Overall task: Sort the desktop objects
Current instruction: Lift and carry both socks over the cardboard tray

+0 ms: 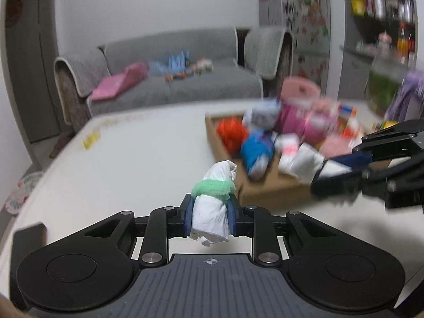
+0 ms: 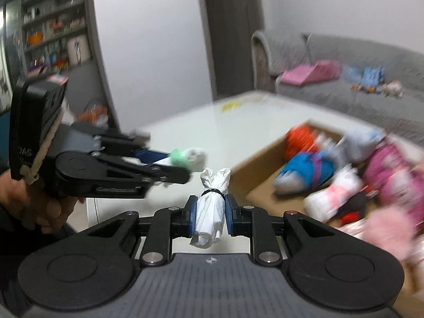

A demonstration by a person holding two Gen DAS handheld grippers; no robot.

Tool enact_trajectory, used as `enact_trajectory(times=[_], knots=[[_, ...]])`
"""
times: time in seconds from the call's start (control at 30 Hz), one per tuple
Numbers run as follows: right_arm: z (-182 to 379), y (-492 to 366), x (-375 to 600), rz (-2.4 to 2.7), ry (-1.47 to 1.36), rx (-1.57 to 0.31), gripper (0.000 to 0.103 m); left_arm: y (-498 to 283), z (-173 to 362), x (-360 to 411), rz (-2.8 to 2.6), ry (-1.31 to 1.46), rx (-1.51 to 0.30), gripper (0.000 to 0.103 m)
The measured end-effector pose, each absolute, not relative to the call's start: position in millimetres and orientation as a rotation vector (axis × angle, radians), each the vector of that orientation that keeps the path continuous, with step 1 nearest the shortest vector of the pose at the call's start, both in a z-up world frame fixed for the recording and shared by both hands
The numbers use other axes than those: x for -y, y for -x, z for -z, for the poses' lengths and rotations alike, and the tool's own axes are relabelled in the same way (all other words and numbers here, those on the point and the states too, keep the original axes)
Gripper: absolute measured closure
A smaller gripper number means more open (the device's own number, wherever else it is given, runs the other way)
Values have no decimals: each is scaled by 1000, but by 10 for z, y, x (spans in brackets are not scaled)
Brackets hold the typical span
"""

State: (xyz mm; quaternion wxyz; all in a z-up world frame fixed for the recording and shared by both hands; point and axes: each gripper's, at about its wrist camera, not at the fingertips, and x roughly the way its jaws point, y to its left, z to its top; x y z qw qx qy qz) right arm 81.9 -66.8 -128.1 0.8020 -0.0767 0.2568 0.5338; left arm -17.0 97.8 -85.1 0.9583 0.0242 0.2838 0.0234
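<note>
My left gripper [image 1: 210, 218] is shut on a white rolled cloth bundle tied with a green fuzzy band [image 1: 213, 189], held above the white table [image 1: 132, 159]. My right gripper [image 2: 211, 216] is shut on a white rolled cloth bundle tied with a thin black band [image 2: 212, 206]. In the right wrist view the left gripper [image 2: 169, 165] and its green-banded bundle [image 2: 186, 159] are just left of and ahead of my right bundle. In the left wrist view the right gripper [image 1: 334, 171] comes in from the right over the cardboard box [image 1: 270, 188].
The open cardboard box [image 2: 254, 169] holds several rolled bundles: orange [image 1: 232, 132], blue [image 1: 255, 151], pink [image 2: 389, 169] and white [image 2: 331, 196]. A grey sofa [image 1: 172, 79] stands behind the table, shelves [image 1: 381, 26] at the right. The views are motion-blurred.
</note>
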Motion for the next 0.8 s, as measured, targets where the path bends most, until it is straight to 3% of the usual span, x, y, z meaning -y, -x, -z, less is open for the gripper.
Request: enact_trajectory(times=[0.2,0.47,0.63,0.8], knots=[[704,-958,1314,-1035,67,-390,84,179,190,-799,-12,-70,-472,71],[347,-1316,1645,-856,-13,-277,83,-629,-288,-538,66,-44,-408,71],[183,-1518,1652,-822,-19,-235,83,-1124,-288,-382,85,-48,-426,71],[243,-1701,1552,-814,-3,-248,83,-1359,86,-328,100,-34,-501,71]])
